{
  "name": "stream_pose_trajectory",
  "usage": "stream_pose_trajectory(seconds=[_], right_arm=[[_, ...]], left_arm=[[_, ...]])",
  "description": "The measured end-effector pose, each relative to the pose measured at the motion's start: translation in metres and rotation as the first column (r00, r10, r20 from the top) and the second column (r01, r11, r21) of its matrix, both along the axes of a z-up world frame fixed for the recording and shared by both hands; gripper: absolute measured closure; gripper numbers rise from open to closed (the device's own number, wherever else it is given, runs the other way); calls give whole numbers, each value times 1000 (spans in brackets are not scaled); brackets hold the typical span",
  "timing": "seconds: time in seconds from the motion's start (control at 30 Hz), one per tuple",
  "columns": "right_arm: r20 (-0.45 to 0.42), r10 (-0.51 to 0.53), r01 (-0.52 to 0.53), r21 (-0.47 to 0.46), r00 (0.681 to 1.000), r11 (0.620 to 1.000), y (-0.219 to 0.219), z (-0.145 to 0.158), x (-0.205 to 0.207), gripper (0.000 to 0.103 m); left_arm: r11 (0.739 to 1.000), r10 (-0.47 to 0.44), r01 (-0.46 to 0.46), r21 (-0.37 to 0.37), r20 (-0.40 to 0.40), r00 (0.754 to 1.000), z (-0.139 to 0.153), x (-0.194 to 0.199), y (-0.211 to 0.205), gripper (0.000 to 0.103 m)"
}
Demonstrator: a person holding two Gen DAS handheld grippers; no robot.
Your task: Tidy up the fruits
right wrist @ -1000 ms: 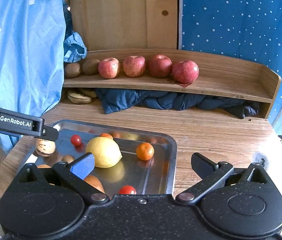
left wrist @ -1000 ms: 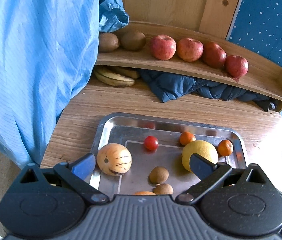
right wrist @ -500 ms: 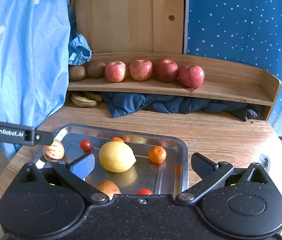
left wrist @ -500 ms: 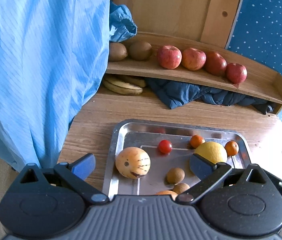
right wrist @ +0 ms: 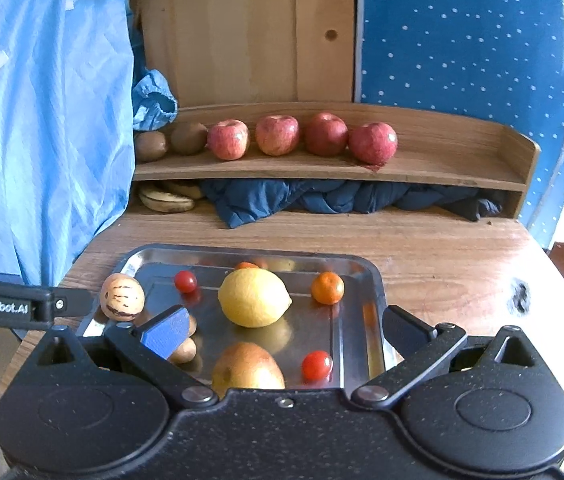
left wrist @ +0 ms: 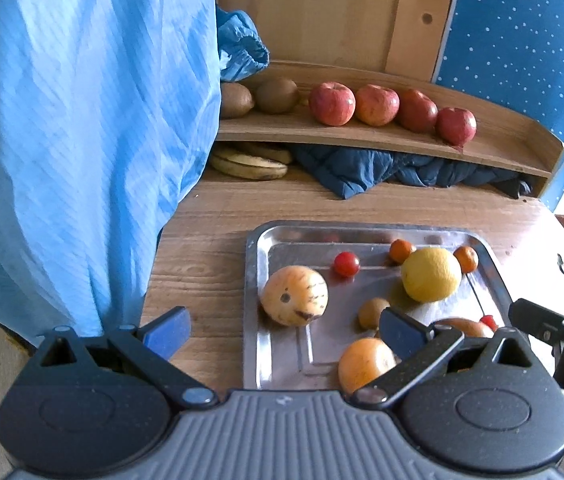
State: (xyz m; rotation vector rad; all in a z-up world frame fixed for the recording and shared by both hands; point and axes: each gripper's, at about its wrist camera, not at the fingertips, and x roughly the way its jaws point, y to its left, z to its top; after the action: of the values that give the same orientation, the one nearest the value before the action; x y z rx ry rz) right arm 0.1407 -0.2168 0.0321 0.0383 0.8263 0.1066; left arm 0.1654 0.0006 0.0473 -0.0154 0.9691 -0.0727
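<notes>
Left wrist view: the left gripper [left wrist: 284,328] is held low over the near left corner of a metal tray [left wrist: 256,240]; its two fingers are spread wide and nothing is held between them. On the tray a striped melon [left wrist: 294,295] is seen near the left wall, with a cherry tomato [left wrist: 346,263] behind it, a lemon [left wrist: 431,274] to the right, and two small oranges [left wrist: 402,250] just beside the lemon. A persimmon [left wrist: 366,363] lies at the near edge, partly covered by the right finger.

From the right wrist view, the right gripper [right wrist: 284,328] is also kept wide apart and empty, above the near right part of the tray [right wrist: 366,268]. A second cherry tomato [right wrist: 317,365] is lying between its fingers on the tray floor, not touched.

On the wooden shelf [right wrist: 442,170] at the back, four apples [right wrist: 277,134] are placed in a row, with two kiwis [right wrist: 188,138] to their left. Bananas [right wrist: 166,201] and a dark blue cloth [right wrist: 322,198] are seen under the shelf.
</notes>
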Motion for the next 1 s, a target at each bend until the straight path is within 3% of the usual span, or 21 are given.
stream_pose_trajectory(seconds=[0.6,1.0], right_arm=[[8,-116,116,-23,993,993,40,12,-55,1],[-13,-135,134,-55,991,989,55,16,-78,1]], left_arm=[[995,-103,103,-16,17,995,6,-38,39,1],[990,-137,137,-31,6,991,4,-53,51,1]])
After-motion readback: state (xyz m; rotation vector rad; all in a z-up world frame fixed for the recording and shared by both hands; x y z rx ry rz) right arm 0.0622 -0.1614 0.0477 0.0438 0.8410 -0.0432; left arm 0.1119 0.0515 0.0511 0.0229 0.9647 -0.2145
